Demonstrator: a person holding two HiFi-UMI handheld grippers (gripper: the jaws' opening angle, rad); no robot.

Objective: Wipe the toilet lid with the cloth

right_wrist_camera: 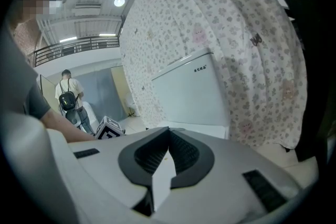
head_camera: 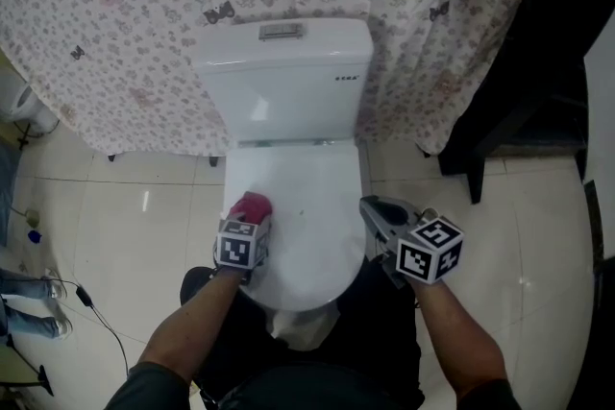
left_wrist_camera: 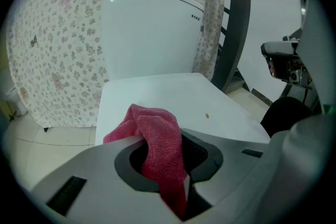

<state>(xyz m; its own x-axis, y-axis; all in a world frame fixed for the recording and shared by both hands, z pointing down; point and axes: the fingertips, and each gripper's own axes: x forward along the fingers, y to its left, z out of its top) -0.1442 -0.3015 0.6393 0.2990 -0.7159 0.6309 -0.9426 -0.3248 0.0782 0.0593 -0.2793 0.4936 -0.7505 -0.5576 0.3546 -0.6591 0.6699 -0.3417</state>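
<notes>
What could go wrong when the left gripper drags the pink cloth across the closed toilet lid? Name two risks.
1. The left gripper pinches only a fold of the pink cloth. Most of it is bunched ahead, so it may slip out or let the jaws scrape the toilet lid.
2. The small speck lies to the right of the cloth, so a short stroke could miss it.
</notes>
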